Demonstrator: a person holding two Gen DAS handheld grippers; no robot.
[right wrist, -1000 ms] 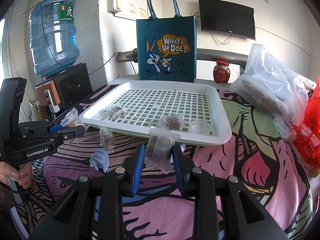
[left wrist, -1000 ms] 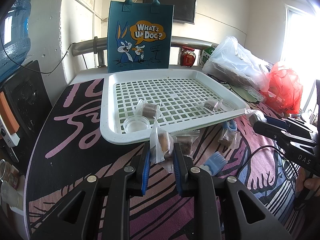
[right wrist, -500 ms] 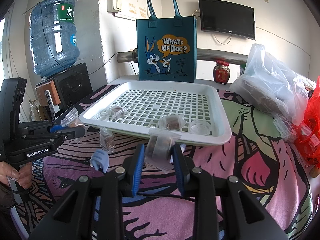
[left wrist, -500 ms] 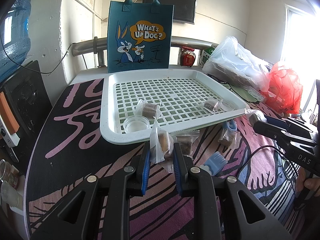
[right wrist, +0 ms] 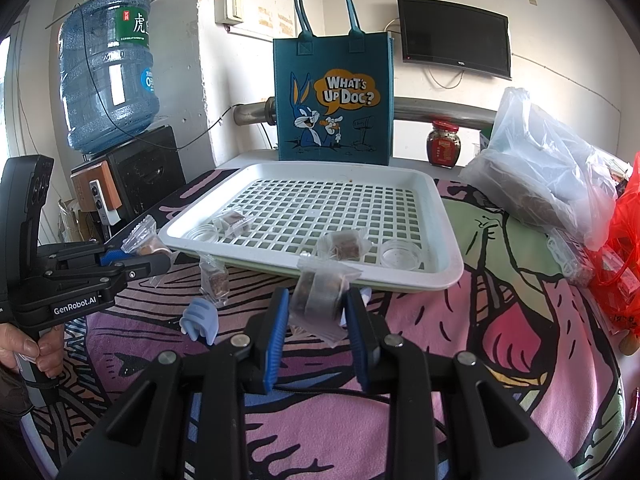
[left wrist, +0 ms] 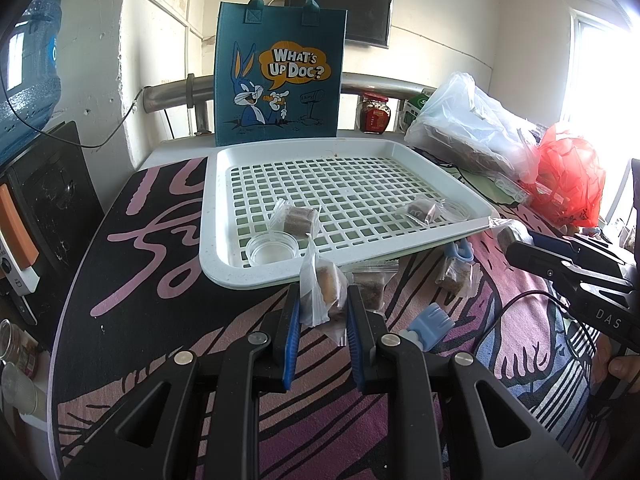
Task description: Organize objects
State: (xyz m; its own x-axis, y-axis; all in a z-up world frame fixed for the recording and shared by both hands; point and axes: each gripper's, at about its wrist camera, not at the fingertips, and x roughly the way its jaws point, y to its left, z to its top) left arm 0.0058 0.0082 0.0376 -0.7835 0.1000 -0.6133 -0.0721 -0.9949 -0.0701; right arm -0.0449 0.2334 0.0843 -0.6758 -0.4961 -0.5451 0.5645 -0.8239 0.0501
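Surface: we work over a round surface (right wrist: 460, 360) under a pink, purple and black cartoon-print cloth; it spreads beneath and ahead of both hand-held grippers.
Bag: a teal felt tote bag with a cartoon rabbit (right wrist: 334, 100) stands upright far ahead of us, behind the tray, likely a backdrop and not part of the sorting.
Tray: a white plastic tray with a slotted grid floor (left wrist: 224, 200) lies just ahead of both hand-held grippers; we judge it the collecting place, since packets and dishes already lie in it.
Left hand-held gripper: the left hand-held gripper (left wrist: 320, 320) is clenched on a clear-wrapped brown snack block (left wrist: 322, 290), held off the cloth just short of the tray's near rim, ready, we think, to go in.
Right hand-held gripper: the right hand-held gripper (right wrist: 318, 316) grasps a clear-wrapped dark snack block (right wrist: 320, 290) the same way, just before the near rim.
Dishes: two small clear round plastic dishes (right wrist: 401, 255) sit inside the near tray corners, one ahead of each hand-held gripper; a wrapped block lies beside each.
Loose packets: one more clear-wrapped brown block (right wrist: 216, 282) lies on the cloth, between our two hand-held grippers and not yet gathered.
Blue clip: a small pale-blue hand-shaped plastic piece (right wrist: 200, 318) lies on the cloth near it, left of the right hand-held gripper.
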